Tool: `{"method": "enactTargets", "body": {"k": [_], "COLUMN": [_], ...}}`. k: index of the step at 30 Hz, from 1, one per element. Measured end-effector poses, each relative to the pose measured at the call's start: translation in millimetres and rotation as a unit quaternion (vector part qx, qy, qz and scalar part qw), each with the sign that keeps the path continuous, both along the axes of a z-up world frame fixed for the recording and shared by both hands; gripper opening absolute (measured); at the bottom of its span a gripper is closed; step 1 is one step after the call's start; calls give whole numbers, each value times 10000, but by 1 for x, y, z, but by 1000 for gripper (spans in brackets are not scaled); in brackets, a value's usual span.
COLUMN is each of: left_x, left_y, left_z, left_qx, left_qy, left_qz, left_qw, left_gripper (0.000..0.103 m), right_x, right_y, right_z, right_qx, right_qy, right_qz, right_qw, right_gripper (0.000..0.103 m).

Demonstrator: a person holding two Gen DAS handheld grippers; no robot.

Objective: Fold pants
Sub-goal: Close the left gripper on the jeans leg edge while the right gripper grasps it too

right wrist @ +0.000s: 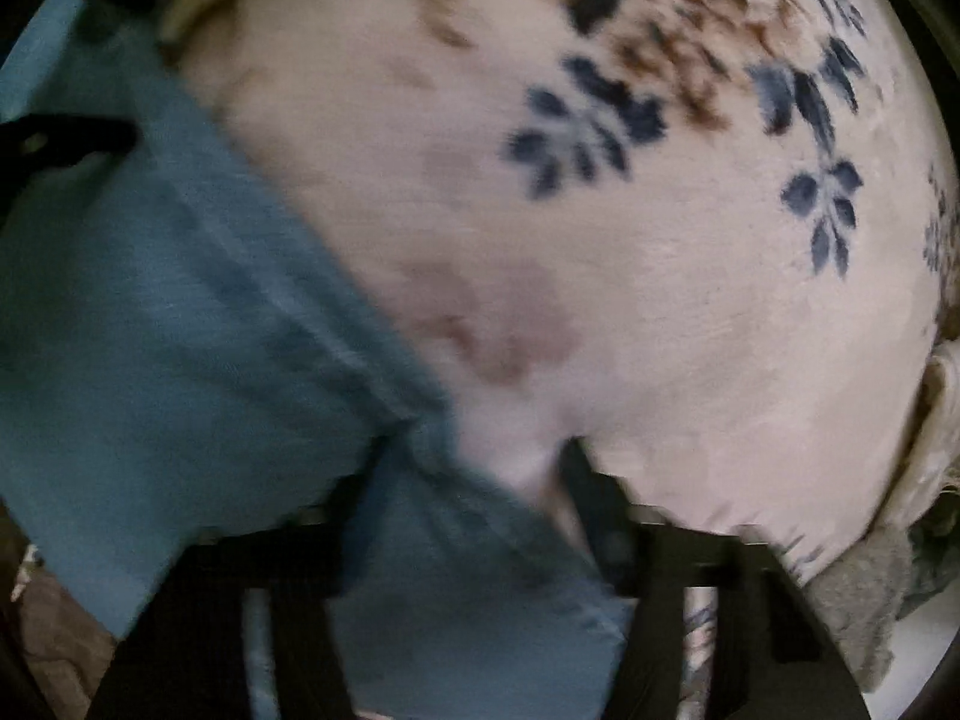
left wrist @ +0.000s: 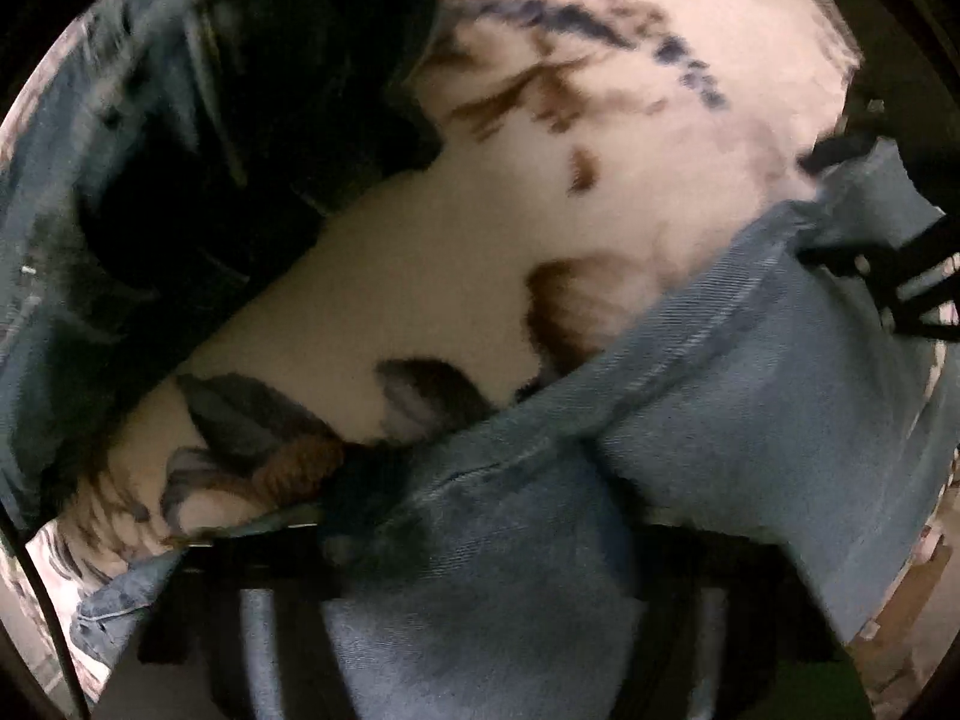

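From the left wrist camera, the left gripper has its jaws pinching a bunched fold of the blue denim pants, the cloth filling the gap between them. The pants arc up the left side and stretch right to the right gripper over a pale floral blanket (all rather blurred).

From the right wrist camera, the right gripper pinches the denim edge in its jaws; the pants hang leftward toward the left gripper, above the blanket.
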State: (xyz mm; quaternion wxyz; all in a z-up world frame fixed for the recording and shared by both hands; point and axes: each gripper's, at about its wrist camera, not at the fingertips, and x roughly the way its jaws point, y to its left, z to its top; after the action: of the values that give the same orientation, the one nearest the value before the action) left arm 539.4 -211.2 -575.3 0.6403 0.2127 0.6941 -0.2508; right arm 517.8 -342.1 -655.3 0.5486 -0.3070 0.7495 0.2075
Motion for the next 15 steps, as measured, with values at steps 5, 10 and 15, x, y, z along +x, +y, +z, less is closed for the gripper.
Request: {"method": "enactTargets", "body": {"k": [5,10,15], "left_x": [-4,-15,-51], "left_y": [10,16,62], "left_z": [23,67,102], "left_qx": [-186,-413,-666], "left_qy": [-255,-486,-705], "left_qz": [201,458,914], "left_qw": [9993,9969,9911], "left_gripper": [12,11,10], "right_x": [-12,-32,-85], "right_y": [-15,-33,-31], "right_z": [33,87,131], "right_qx": [176,353,539], "right_qy": [-504,-983,-1215], "right_qz": [-631,-1491,-1946], "right_qw": [9966,9833,9718], "right_gripper": [5,5,5]}}
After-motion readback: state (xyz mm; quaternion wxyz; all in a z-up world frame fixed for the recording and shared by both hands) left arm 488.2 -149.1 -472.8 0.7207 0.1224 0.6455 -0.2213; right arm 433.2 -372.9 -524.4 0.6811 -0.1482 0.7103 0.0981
